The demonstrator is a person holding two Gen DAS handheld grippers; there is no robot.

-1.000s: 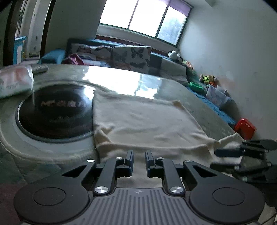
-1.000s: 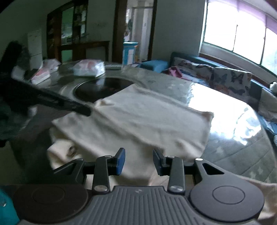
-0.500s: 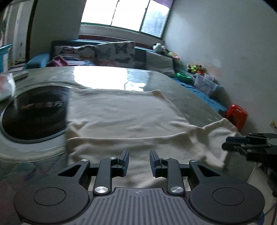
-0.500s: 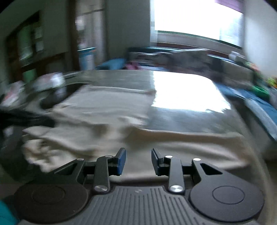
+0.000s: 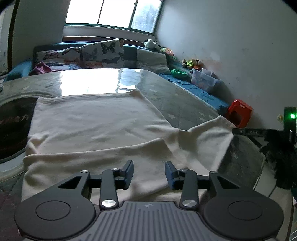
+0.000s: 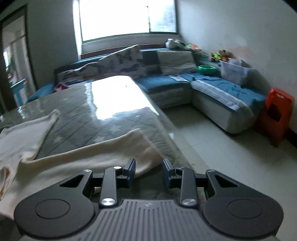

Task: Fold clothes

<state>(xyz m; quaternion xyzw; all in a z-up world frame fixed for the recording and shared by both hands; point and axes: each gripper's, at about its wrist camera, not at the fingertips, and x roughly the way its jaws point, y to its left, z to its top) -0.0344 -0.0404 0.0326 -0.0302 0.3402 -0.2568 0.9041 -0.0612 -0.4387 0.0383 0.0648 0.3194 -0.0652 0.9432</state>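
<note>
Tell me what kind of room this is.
Most likely a home living room: a blue corner sofa with butterfly-print cushions under a wide window, stuffed toys along the wall, and a cream garment spread on a glossy grey table.

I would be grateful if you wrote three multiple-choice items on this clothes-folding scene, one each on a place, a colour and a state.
1. Where does the cream garment lie?
A. on the table
B. on the sofa
C. on the floor

2. What colour is the small stool by the wall?
A. green
B. red
C. white

3. How do the jaws of the right gripper stand?
A. clamped on a cushion
B. apart, gripping nothing
C. shut on a sleeve

Answers:
1. A: the garment is spread over the glossy tabletop.
2. B: the stool beside the sofa end is plainly red.
3. B: a clear gap shows between the jaws, and the cloth lies beneath them, not pinched.
</note>
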